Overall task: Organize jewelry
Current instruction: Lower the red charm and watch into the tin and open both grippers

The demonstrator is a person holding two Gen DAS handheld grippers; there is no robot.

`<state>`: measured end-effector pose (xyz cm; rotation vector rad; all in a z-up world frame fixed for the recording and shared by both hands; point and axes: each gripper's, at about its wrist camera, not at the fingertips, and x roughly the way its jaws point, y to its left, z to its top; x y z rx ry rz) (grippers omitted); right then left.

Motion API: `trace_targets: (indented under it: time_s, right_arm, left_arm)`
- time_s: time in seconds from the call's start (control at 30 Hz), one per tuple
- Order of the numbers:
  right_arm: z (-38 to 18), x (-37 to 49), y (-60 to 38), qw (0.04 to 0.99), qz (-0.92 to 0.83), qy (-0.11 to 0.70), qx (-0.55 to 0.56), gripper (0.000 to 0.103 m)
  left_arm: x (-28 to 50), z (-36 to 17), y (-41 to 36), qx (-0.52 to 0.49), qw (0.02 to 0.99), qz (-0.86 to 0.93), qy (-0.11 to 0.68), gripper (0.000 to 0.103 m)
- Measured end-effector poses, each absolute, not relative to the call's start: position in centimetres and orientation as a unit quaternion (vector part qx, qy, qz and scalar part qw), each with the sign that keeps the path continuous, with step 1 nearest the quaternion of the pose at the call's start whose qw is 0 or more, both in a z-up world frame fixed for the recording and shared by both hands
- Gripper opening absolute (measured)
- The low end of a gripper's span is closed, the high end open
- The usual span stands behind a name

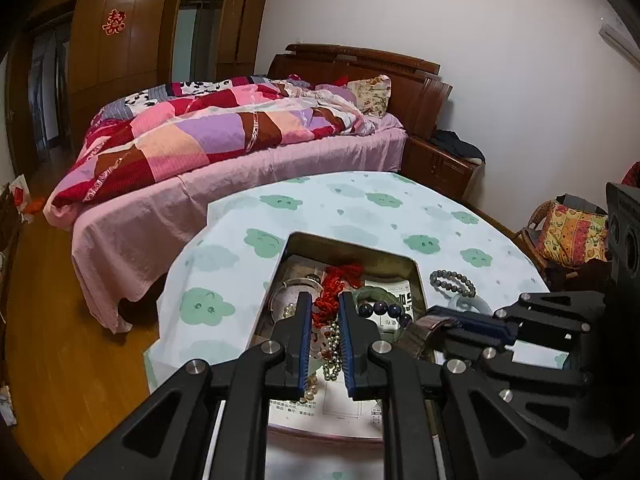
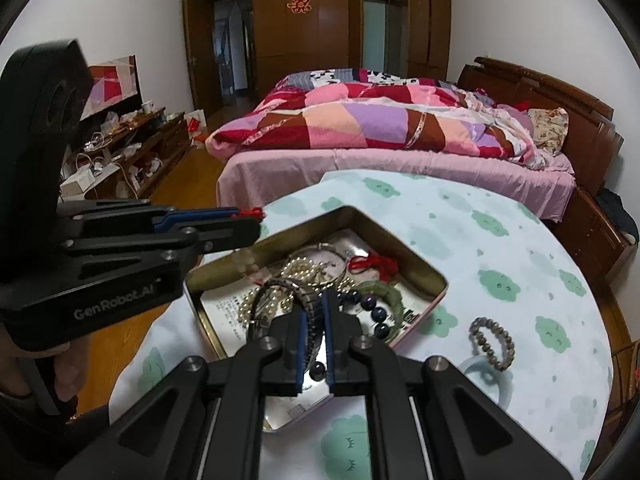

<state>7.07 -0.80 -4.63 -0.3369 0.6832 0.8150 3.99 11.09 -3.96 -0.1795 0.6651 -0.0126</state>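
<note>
1. Left wrist view: left claw point(image 1: 325, 300) is pinched onto a red knotted cord point(image 1: 334, 294) over the open metal tin point(image 1: 417, 280). The cord trails down into a tangle of pearl and gold-bead strands point(image 1: 332, 360), so whatever it is tied to is still snarled in the pile.
2. Right wrist view: right claw point(image 2: 315, 312) is clamped on a dark metal watch band point(image 2: 310, 300) at the near side of the tin point(image 2: 434, 276). The left claw point(image 2: 250, 216) shows from the side there, a tuft of red cord at its tip.
3. Judgement: the step looks like pulling one piece free of the heap. Best done with the right claw pinning the band low while the left lifts the cord slowly and straight up, easing off if the bead strands rise with it.
4. Still in the tin: a green bangle point(image 2: 382, 294) and large dark-blue beads point(image 2: 378, 318), resting on printed paper.
5. Out on the cloud-print tabletop point(image 2: 500, 220): a grey bead bracelet point(image 2: 492, 340) and a pale blue-green bangle point(image 2: 486, 376), touching one another, near the tin's right corner.
6. In the way: the tin's raised wall, and loose strands looped over each other that could snag or drag neighbours out.
</note>
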Motion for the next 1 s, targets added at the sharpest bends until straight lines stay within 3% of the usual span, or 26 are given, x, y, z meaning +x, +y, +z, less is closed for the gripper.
trace_targets:
  time_s: [1.0]
  right_arm:
    - [-8.3,8.0,-0.8,0.833,0.377,0.375,-0.155,0.011]
  left_arm:
    - [5.1,-6.9,11.1,-0.098,0.927,-0.006,0.363,0.014]
